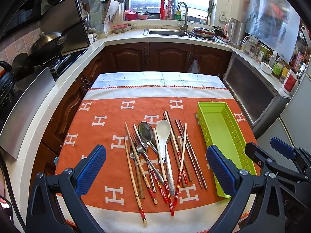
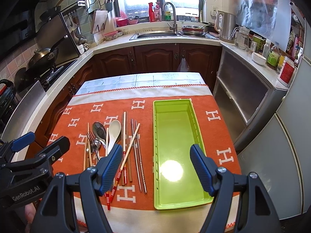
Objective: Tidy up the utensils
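Step in hand: the very start of sorting, by my judgement; the long green plastic tray held nothing, and every utensil lay loose on the orange towel with white H marks that covered the table.
Utensils: a mixed heap of wooden, red-banded and metal chopsticks, a white ceramic soup spoon, a large steel spoon and a small steel fork, crossed over one another, just left of the tray.
Tray: lengthwise on the towel, near its right edge, apart from the heap.
Left tool: blue-padded fingers spread wide, gripping nothing, hovering above the near end of the heap.
Right tool: fingers also wide apart and empty, held over the near end of the tray, its left finger above the chopstick handles.
Pose: both tools pointed forward and down at the table, side by side.
Next move, likely: lower one tool onto a single top-lying piece, such as the white spoon, close on its handle, and carry it to the tray without dragging its neighbours.
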Available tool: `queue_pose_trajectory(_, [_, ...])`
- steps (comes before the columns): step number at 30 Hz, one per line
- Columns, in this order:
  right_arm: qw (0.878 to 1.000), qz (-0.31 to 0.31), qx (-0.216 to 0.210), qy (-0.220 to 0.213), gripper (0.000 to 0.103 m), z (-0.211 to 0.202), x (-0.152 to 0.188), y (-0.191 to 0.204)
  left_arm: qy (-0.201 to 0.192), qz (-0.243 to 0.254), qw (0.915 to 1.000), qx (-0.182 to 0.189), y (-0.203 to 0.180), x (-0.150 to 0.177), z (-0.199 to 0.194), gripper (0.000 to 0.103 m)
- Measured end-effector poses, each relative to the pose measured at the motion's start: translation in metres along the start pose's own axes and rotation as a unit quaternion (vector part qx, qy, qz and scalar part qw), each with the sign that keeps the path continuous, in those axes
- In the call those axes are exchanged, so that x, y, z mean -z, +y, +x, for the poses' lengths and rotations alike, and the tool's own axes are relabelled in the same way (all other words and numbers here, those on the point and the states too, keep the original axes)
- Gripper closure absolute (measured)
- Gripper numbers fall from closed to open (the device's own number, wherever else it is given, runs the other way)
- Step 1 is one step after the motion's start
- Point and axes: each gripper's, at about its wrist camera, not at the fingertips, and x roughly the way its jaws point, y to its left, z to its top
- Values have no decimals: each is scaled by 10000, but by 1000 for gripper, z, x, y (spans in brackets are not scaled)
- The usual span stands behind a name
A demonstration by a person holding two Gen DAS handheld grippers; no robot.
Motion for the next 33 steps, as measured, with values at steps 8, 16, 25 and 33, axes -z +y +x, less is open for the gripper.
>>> queue_pose_trajectory(8, [9999,-103,-30,17,30,0,-6,4,-119,-114,9998,-125,24,-7,3,1])
queue_pose_trajectory(16, [9989,-312,-322,94,30,12,-23,16,-122,-210,9996,-107,61,-15,9,1])
queue_pose_trajectory(25, [9926,-298,-983,642,36,54,-36,38,268,-726,9970,54,115,-10,48,1])
queue_pose_trajectory(33, [9862,-159,-1036,1285,45,104,-28,50,1095,-1002,9887,192,133,23,113,10])
